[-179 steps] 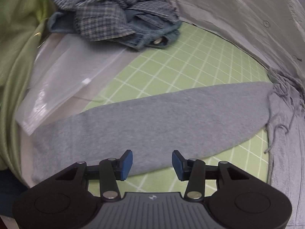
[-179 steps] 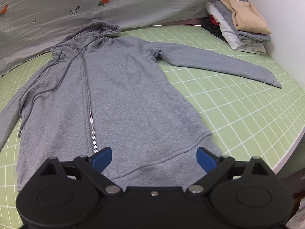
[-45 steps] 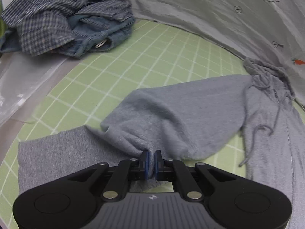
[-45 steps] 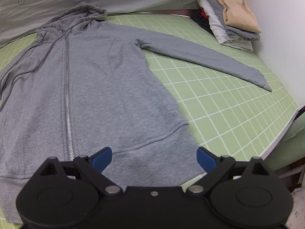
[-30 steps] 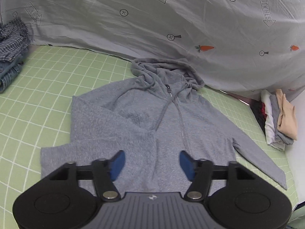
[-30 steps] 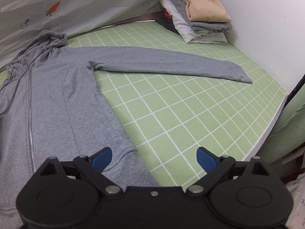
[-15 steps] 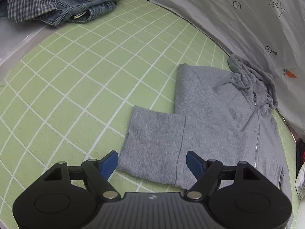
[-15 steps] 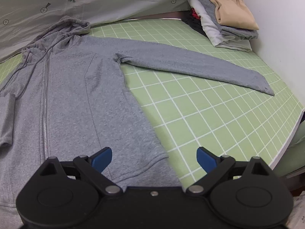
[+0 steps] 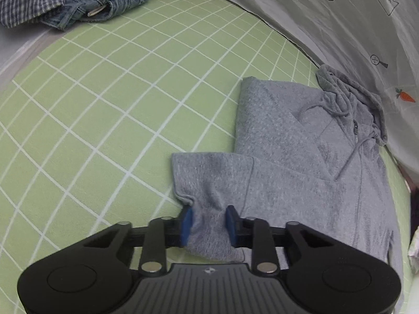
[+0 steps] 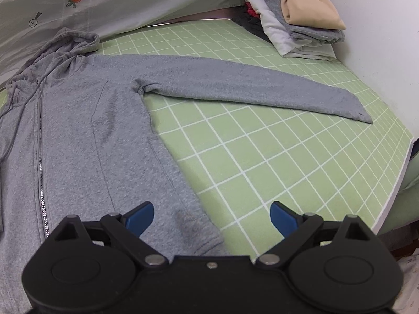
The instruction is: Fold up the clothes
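A grey zip hoodie point(image 9: 301, 157) lies flat on the green grid mat point(image 9: 104, 104), its left sleeve point(image 9: 212, 178) folded back across the body. My left gripper point(image 9: 209, 222) points down at that folded sleeve's near edge. Its jaws are closing, and the puckered grey cloth fills the gap between the blue pads. In the right wrist view the hoodie point(image 10: 78, 130) shows its zip and its right sleeve point(image 10: 248, 86) stretched out straight to the right. My right gripper point(image 10: 212, 214) hovers wide open over the hem's right corner, holding nothing.
Crumpled jeans and a plaid shirt point(image 9: 78, 0) sit at the mat's far left. A stack of folded clothes point(image 10: 296, 13) stands at the far right by the white wall. A grey printed sheet point(image 10: 104, 0) hangs behind. The table edge point(image 10: 392, 183) runs along the right.
The left gripper's jaws went from wide open to narrow around the folded sleeve's edge, and it came down closer to the cloth. The right gripper shifted slightly right along the hem, still open.
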{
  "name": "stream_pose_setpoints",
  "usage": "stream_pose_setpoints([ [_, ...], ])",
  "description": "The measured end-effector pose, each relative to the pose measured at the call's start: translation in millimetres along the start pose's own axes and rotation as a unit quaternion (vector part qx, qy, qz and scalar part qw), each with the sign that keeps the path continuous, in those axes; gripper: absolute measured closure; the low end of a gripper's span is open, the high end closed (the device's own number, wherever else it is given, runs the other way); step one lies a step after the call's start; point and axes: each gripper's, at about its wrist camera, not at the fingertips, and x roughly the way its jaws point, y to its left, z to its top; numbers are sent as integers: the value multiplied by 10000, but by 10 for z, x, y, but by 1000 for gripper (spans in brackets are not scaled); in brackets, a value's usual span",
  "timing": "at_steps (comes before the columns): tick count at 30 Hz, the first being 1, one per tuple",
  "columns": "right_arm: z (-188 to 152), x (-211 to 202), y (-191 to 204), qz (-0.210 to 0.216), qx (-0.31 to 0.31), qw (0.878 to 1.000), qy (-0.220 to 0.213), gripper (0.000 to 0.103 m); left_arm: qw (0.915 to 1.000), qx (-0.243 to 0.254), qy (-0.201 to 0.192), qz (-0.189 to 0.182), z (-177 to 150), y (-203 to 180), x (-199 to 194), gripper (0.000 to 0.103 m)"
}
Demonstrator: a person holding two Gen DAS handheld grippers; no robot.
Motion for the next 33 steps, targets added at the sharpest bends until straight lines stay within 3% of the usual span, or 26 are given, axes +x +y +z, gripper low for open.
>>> stream_pose_setpoints([
  [5, 144, 111, 26, 184, -87, 9998, -57, 7, 9997, 86, -163, -144, -10, -205, -108, 87],
  [11, 370, 315, -148, 282, 250, 9992, -93, 7, 9953, 267, -374, -854, -40, -808, -211, 88],
  [13, 444, 392, -219, 285, 415, 9987, -83, 7, 9919, 484, -290, -1134, -105, -1123, -152, 88],
  [16, 523, 486, -293, 304, 542, 9980, -77, 7, 9813, 1203, -229, -1482, -282, -1564, -89, 87],
  [18, 554, 534, -306, 324, 519, 9981, -69, 7, 9738, 1649, -266, -1543, -382, -1774, -89, 72],
  [19, 568, 552, -304, 333, 487, 9982, -72, 7, 9725, 1786, -323, -1461, -403, -1815, -96, 64],
  [21, 595, 574, -283, 336, 413, 9985, -95, 7, 9719, 1977, -480, -1187, -414, -1829, -111, 23],
  [23, 632, 575, -226, 355, 321, 9987, -147, 7, 9749, 1970, -678, -785, -387, -1739, -126, 11],
  [27, 674, 480, 24, 706, -60, 9970, -312, 7, 9843, 1568, -762, 278, -201, -1287, -53, 6],
  [31, 639, 351, 420, 1109, -676, 9903, -491, 7, 9808, 1359, -591, 1267, -67, -786, 70, 6],
  [33, 619, 305, 619, 1234, -971, 9860, -556, 7, 9807, 1244, -512, 1416, -31, -562, 104, 6],
])
